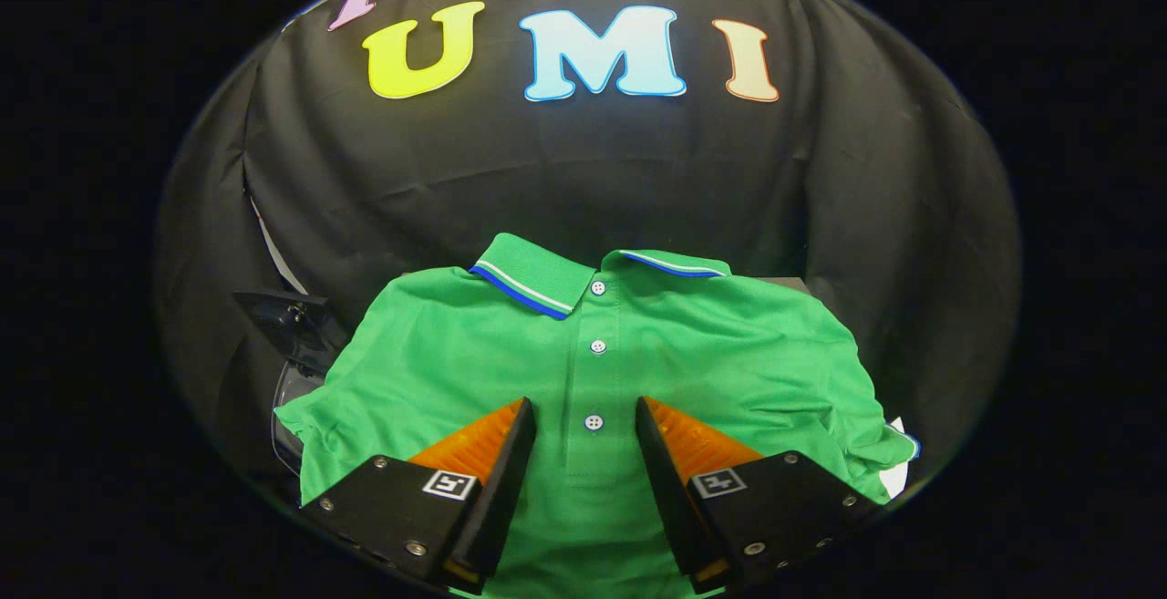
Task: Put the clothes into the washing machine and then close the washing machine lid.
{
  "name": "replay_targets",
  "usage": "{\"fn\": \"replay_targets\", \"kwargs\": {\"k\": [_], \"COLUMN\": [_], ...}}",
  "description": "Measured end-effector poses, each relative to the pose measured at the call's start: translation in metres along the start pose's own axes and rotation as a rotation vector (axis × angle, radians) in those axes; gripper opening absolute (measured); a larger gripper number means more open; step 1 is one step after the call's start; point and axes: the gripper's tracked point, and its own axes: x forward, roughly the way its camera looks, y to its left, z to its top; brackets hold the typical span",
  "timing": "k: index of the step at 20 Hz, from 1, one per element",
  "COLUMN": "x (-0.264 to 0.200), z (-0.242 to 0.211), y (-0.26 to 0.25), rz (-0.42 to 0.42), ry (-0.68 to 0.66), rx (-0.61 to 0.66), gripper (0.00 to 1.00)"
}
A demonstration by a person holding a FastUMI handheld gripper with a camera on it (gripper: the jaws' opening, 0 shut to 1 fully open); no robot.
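One green knit polo shirt (729, 353), lying spread flat, front up, collar with blue and white edge stripes pointing away toward the black cloth wall (583, 170). Three white buttons (597, 345) running down the placket. One gripper (584, 409) hovering over the lower chest, fingers spread apart, holding nothing, bottom button between them.

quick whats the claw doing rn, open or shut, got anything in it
Claw: open, holding nothing; its fingers sit apart over the green polo shirt, with the button strip showing in the gap between them.
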Motion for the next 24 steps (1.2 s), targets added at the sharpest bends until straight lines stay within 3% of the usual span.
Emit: {"fn": "replay_targets", "kwargs": {"k": [2, 8, 10, 24], "x": [0.001, -0.002, -0.002, -0.086], "z": [-0.001, 0.003, 0.006, 0.063], "y": [0.001, 0.005, 0.006, 0.068], "rz": [0.018, 0.114, 0.139, 0.254], "ry": [-0.001, -0.022, -0.032, -0.296], "rx": [0.001, 0.045, 0.072, 0.227], "gripper": [0.61, 0.12, 0.01, 0.0]}}
